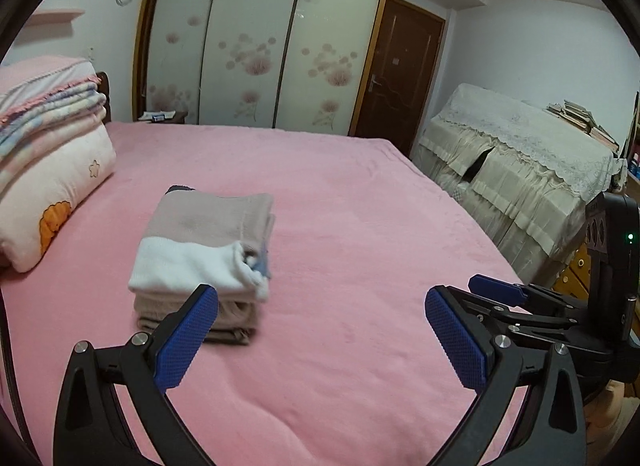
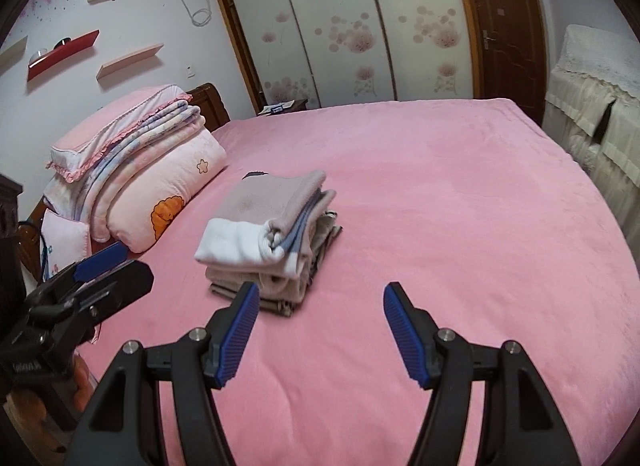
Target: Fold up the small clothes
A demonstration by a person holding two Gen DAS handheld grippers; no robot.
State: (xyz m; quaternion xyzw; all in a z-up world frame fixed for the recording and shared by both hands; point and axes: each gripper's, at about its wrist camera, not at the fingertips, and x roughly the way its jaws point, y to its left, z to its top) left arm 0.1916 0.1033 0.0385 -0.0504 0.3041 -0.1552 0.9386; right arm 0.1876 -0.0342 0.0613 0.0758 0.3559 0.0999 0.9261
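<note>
resting on the pink bed (image 1: 360,201), a small stack of folded clothes (image 1: 204,250) is seen toward the pillow side, with a grey-and-white piece on top and beige pieces beneath. the stack is neat, its white band facing the cameras, and a strip of blue cloth shows at its right edge. the left claw (image 1: 320,338) is held above the bed with its jaws spread wide and nothing between them; its left blue pad overlaps the stack's near corner in the left wrist view, though contact cannot be told. the right claw (image 2: 318,330) is likewise held wide and empty, just short of the stack. a pile of folded blankets (image 2: 132,169) is seen beside the headboard, well apart from the clothes. a wardrobe (image 2: 360,25) with flowered sliding doors stands behind the bed.
</note>
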